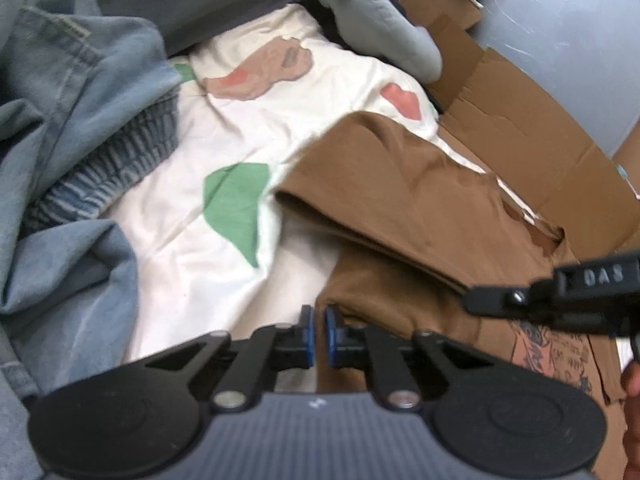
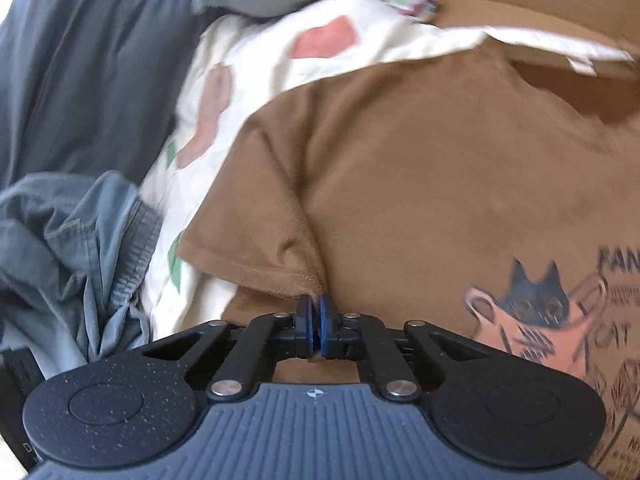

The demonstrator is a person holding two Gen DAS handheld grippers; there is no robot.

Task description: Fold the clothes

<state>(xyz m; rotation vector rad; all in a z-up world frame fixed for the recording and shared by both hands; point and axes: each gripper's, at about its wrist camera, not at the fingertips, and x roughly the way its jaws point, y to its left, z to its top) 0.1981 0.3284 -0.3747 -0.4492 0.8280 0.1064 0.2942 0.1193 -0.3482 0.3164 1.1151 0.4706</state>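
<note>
1. The step in hand looks like taking hold of the brown T-shirt [image 2: 400, 184] for a fold. It fills the centre and right of the right wrist view, its printed cat design at the lower right, and lies partly over a white patterned sheet [image 1: 224, 128] and flattened cardboard [image 1: 532, 120].
2. The right gripper [image 2: 314, 320] is closed, its blue pads pinching a pucker of brown cloth at the sleeve hem, just above the lower centre of its view.
3. The left gripper [image 1: 319, 332] is nearly closed, a narrow gap showing between its pads. It sits at the shirt's lower left edge, at the lower centre of its view; I cannot tell whether any cloth is caught.
4. Denim garments [image 1: 68, 120] are heaped at the left of both views, a grey garment [image 2: 100, 72] at the upper left.
5. Judged from this, the next move calls for lifting the sleeve and carrying it across the shirt body, keeping the cloth taut and clear of the sheet beneath. The left gripper's hold should be confirmed first.
</note>
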